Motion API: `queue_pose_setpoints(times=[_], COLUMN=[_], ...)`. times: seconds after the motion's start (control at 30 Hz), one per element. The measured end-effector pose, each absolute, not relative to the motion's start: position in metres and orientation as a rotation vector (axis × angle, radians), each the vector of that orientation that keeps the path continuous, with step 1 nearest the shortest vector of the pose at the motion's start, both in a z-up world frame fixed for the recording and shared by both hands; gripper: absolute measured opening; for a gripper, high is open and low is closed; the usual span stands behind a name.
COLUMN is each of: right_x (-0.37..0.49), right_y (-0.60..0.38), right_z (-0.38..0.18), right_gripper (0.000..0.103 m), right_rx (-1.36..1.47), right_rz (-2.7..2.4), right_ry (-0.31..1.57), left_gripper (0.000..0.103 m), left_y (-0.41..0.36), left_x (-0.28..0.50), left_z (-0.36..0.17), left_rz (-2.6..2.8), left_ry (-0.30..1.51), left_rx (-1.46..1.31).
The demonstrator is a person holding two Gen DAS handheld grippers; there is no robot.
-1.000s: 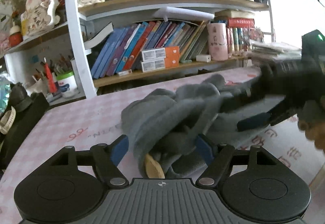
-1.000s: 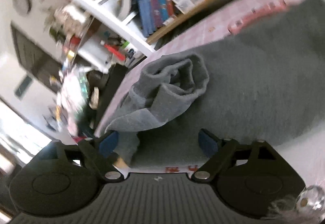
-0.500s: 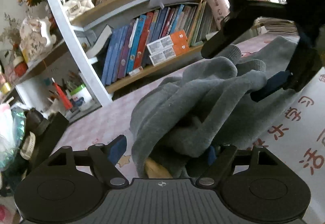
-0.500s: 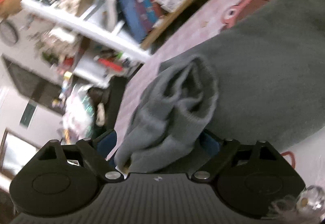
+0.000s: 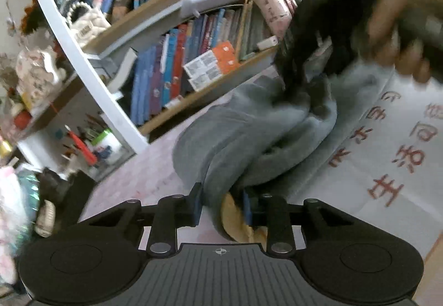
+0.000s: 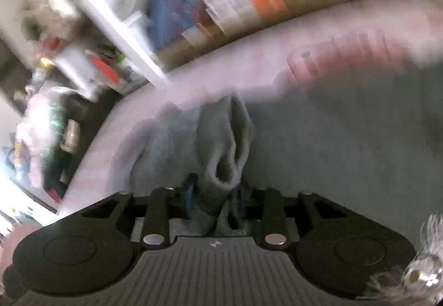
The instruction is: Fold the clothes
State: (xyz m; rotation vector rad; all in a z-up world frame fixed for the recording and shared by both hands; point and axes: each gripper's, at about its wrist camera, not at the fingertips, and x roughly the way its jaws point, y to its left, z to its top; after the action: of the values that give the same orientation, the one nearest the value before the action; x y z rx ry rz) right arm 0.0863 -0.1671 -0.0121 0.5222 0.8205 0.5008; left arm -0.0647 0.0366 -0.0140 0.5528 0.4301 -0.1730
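- The left gripper, bottom centre, has its jaws closing on a bunched fold of the grey garment.
- The right gripper is closing on the garment's cuff, low in its frame.
- The garment lies mid-frame on the pink tablecloth.

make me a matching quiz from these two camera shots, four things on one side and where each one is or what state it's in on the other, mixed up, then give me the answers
Things:
1. left hand-held gripper
2. grey garment
3. orange boxes
4. red-handled tool

Place or state:
A. on the bookshelf in front of the books
B. bunched up on the pink tablecloth
C. closing on a grey fold
D. in a holder low beside the white shelf post

Pairs: 1-C, 2-B, 3-A, 4-D
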Motion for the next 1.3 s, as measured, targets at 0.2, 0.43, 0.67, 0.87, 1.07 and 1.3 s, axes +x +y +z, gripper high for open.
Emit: queue_pose_setpoints(times=[0.2,0.43,0.67,0.87,1.07,1.3], right_x=[0.084,0.073,0.077,0.059,0.088,0.063], right_y=[-0.185,-0.198,-0.202,-0.163,-0.142,-0.19], right_z=[-0.014,-0.005,-0.011,0.034,0.006,0.009], right_gripper=[0.039,0.024,0.035,0.029,0.008,0.011], right_rx=[0.64,0.895,0.713,0.256,0.171,0.464], right_rz=[0.516,0.631,0.495,0.439,0.427,0.473], right_ry=[0.856,0.867,0.896,0.607,0.677,0.694], left_gripper=[0.036,0.03,0.027,0.028,0.032,0.078], left_y=[0.074,0.094,0.066,0.069,0.073,0.113], left_x=[-0.075,-0.06,-0.028,-0.031,-0.031,-0.03], left_z=[0.013,0.053,0.007,0.009,0.009,0.021], left_rz=[-0.313,-0.344,-0.315,-0.315,-0.309,-0.255], left_ry=[0.463,0.336,0.476,0.468,0.479,0.439], left_rx=[0.298,0.003,0.144,0.144,0.104,-0.154])
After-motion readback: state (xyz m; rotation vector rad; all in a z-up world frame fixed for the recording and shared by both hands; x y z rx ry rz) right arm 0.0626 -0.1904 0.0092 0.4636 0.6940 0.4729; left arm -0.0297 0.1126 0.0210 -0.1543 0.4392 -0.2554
